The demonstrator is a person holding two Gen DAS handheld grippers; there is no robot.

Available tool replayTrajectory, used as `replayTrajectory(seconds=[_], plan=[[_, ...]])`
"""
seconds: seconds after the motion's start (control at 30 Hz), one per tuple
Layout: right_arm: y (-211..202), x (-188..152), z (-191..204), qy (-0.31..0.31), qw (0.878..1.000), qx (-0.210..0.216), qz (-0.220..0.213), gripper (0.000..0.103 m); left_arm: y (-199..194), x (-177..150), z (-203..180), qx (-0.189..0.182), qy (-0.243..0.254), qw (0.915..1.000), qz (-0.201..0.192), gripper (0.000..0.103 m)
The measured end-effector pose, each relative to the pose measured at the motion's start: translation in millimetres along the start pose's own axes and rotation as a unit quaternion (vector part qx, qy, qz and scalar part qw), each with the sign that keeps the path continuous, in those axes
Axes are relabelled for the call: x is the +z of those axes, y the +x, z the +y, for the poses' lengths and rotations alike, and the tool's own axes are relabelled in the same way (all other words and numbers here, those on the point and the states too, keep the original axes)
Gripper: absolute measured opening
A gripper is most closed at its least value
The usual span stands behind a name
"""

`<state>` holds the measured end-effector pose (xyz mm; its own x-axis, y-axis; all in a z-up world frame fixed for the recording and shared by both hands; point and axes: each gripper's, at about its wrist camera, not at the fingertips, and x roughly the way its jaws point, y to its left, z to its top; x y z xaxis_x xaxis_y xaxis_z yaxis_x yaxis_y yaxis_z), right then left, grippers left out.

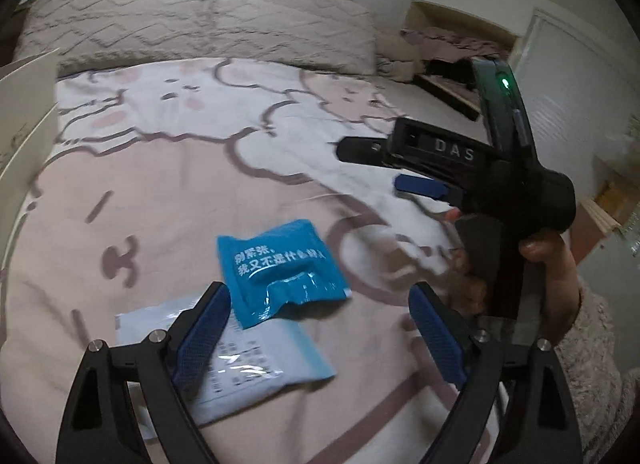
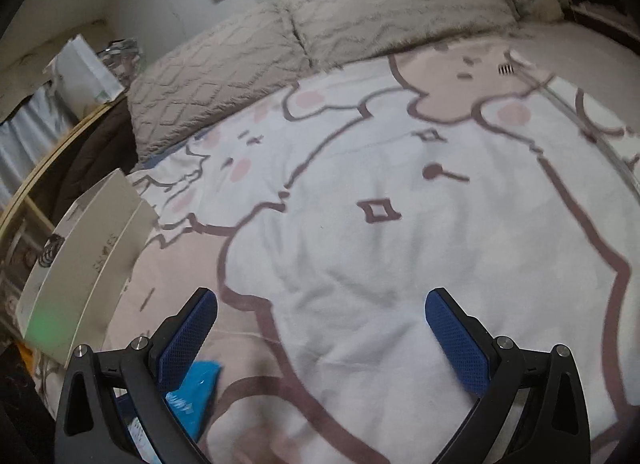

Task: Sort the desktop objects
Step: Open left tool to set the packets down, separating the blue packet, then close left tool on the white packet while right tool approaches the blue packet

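Blue sachet (image 1: 280,272) lay on the bed (image 1: 160,191), overlapping a white packet (image 1: 256,368) at its 6 o'clock. Left claw (image 1: 320,328) stood open and empty around them; right claw (image 2: 320,340) likewise open. Judged light, limp, slippery foil: pinch a flat sealed edge.

I get soft, dim, even room light in both views, with no hard shadows on the bedspread (image 2: 400,264). Fisheye bending curves the edges and leaves dark corners. Motion blur smears the right side of the left view. Glare glints on the blue packet (image 1: 280,272), and a green lamp (image 1: 505,83) glows.
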<state>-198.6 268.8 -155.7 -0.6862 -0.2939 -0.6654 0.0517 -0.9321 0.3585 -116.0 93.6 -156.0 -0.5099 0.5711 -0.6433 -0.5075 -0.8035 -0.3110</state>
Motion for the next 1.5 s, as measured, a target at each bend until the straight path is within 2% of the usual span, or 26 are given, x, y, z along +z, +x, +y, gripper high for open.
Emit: replayTrajectory(seconds=[0.17, 0.3, 0.37, 0.47, 0.7, 0.8, 0.97, 1.17, 1.37, 1.5], plan=[[-5, -6, 40, -0.086, 0.996, 0.009, 0.003, 0.103, -9, -4, -1, 0.02, -0.01, 0.9997, -0.001, 0.091], [5, -15, 65, -0.133, 0.991, 0.013, 0.022, 0.103, -14, -8, 5, 0.082, -0.012, 0.9965, 0.009, 0.091], [14, -20, 74, -0.146, 0.989, 0.012, 0.035, 0.103, -13, -10, 6, 0.123, 0.004, 0.9923, 0.014, 0.091], [25, -25, 81, -0.162, 0.985, 0.005, 0.052, 0.103, -12, -14, 9, 0.147, 0.016, 0.9887, 0.022, 0.091], [33, -33, 89, -0.191, 0.979, -0.015, 0.064, 0.103, -9, -18, 10, 0.158, 0.025, 0.9866, 0.033, 0.091], [36, -36, 82, -0.184, 0.979, -0.033, 0.076, 0.103, -10, -17, 12, 0.157, 0.023, 0.9865, 0.04, 0.093], [22, -36, 66, -0.178, 0.98, -0.068, 0.064, 0.103, -13, -17, 20, 0.163, 0.017, 0.9855, 0.044, 0.094], [-1, -36, 50, -0.152, 0.987, -0.03, 0.044, 0.103, -16, -17, 25, 0.16, 0.01, 0.9859, 0.046, 0.094], [-9, -48, 38, -0.14, 0.989, -0.009, 0.051, 0.103, -18, -15, 30, 0.169, 0.01, 0.9843, 0.05, 0.094], [-7, -49, 38, -0.137, 0.989, -0.001, 0.056, 0.103, -23, -13, 40, 0.166, -0.01, 0.9848, 0.05, 0.094]])
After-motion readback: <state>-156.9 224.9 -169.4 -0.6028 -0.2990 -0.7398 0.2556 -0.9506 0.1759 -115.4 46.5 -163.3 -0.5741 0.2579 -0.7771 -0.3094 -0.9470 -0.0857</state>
